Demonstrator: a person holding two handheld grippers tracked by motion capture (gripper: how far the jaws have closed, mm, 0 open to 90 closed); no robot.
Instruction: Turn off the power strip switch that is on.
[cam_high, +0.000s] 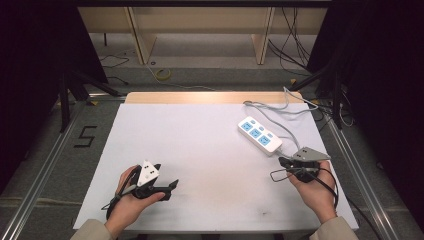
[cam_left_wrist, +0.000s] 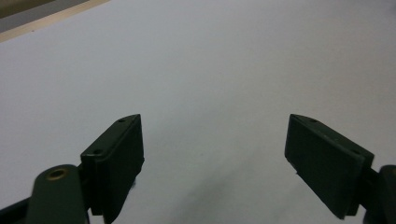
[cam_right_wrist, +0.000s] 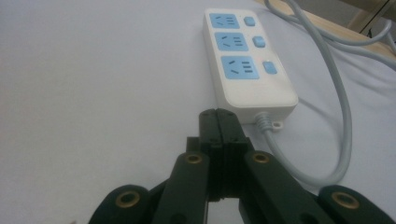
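A: Where does the right gripper (cam_high: 286, 161) stand?

B: Just short of the near end of the power strip (cam_high: 259, 134), which lies slantwise on the right half of the white table (cam_high: 200, 150), its grey cable (cam_high: 280, 107) looping off toward the far right corner. In the right gripper view the jaws are pressed flat together with nothing between them, and their tips point at the cable end of the strip (cam_right_wrist: 247, 60).

A: So it is set to poke rather than to grasp?

B: That is my reading. The strip has 3 blue sockets and 3 small blue switches (cam_right_wrist: 259, 42) along one side. Closed jaws make a narrow tip, good for pressing a switch or nudging the housing.

A: How should it go about that?

B: Lift the tip a little first, since it sits low, about level with the strip's end wall. Then come down squarely on 1 switch, the nearest (cam_right_wrist: 268, 67) being the easy one. Pressing off-centre would likely slide the light housing across the smooth table.

A: And the left gripper (cam_high: 167, 189)?

B: It rests on the table near the front left, well apart from the strip. Its jaws are spread wide and hold nothing; the left gripper view has bare table between them. It could move over and steady the far end of the strip if the housing shifts.
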